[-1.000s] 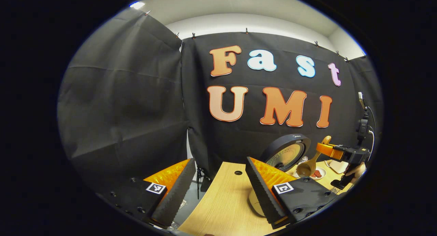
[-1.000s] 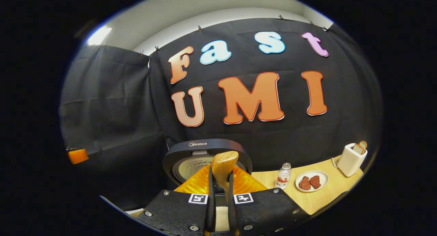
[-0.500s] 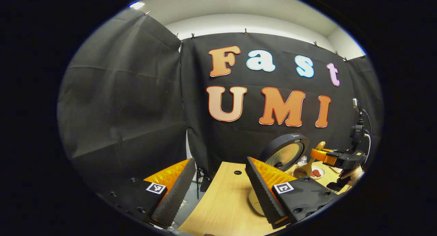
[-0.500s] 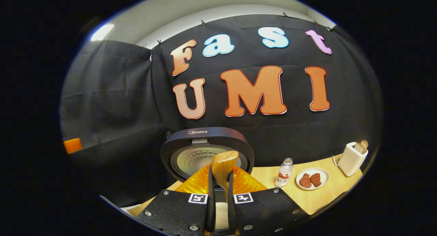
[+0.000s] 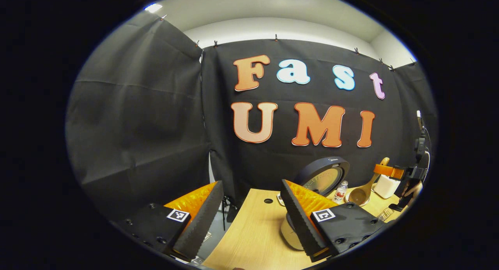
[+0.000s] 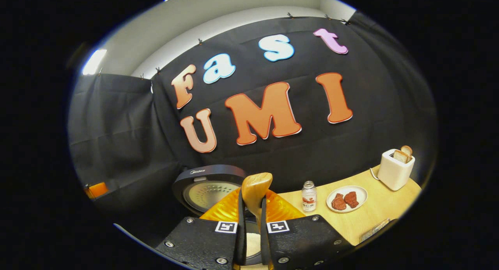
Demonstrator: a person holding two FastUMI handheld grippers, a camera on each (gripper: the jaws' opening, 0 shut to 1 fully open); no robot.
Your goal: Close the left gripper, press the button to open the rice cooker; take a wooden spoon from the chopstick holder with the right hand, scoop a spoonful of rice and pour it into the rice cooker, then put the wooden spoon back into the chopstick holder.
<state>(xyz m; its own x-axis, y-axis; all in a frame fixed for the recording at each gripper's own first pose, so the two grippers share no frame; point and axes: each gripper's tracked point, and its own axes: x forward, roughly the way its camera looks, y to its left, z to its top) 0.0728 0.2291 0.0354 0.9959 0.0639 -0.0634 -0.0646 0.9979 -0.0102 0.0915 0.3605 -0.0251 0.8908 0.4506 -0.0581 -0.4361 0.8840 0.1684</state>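
My right gripper [image 6: 251, 201] is shut on the handle of the wooden spoon [image 6: 255, 190], which stands up between its fingers. Behind it the rice cooker's dark lid [image 6: 206, 186] is raised, and white rice [image 6: 252, 240] shows low in the gap between the fingers. In the left gripper view my left gripper [image 5: 249, 209] stands open over the table with nothing in it. Farther right there, the right gripper [image 5: 390, 171] holds the wooden spoon [image 5: 364, 190] with its bowl hanging down, just right of the open rice cooker lid [image 5: 325, 176].
On the wooden table [image 6: 370, 215] stand a small bottle [image 6: 308, 196], a plate of meat [image 6: 347, 198] and a white toaster [image 6: 395, 168] with bread. A metal mesh piece [image 6: 374, 231] lies at the front edge. A pale round object [image 5: 290, 235] sits partly behind my left gripper's finger.
The right gripper dipped, then rose and swung right with the spoon, away from the cooker lid; its view has tilted. The left gripper stayed open and barely shifted.
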